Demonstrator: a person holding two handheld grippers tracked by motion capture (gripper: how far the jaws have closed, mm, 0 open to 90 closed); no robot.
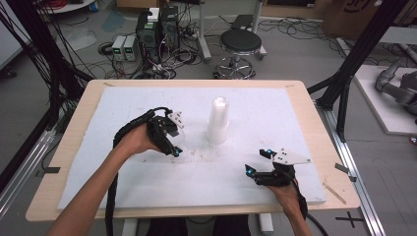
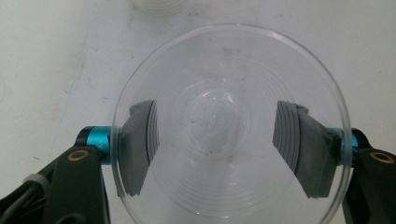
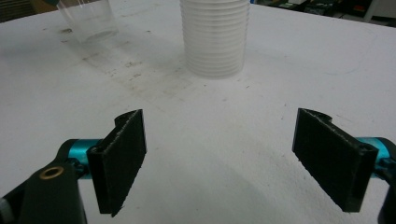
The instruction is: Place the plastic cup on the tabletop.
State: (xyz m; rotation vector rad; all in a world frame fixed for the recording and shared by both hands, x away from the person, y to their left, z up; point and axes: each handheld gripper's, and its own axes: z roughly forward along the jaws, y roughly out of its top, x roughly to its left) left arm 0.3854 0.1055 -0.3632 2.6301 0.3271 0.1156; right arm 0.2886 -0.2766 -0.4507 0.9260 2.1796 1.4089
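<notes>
A single clear plastic cup (image 2: 224, 70) stands mouth up between the jaws of my left gripper (image 2: 224, 126), whose grey pads (image 2: 140, 144) press on its wall from both sides. In the high view this gripper (image 1: 177, 135) is left of centre on the white board (image 1: 275, 113). An upside-down stack of clear cups (image 1: 217, 120) stands just to its right. The held cup (image 3: 88, 21) sits on or just above the board; I cannot tell which. My right gripper (image 1: 257, 161) rests near the front right, open and empty (image 3: 219, 140), facing the stack (image 3: 215, 37).
The board lies on a wooden table (image 1: 314, 118) with a narrow bare margin all round. Beyond the far edge are a black stool (image 1: 240, 45) and boxes of electronics (image 1: 157, 32) with cables. Black frame posts (image 1: 354, 54) flank the table.
</notes>
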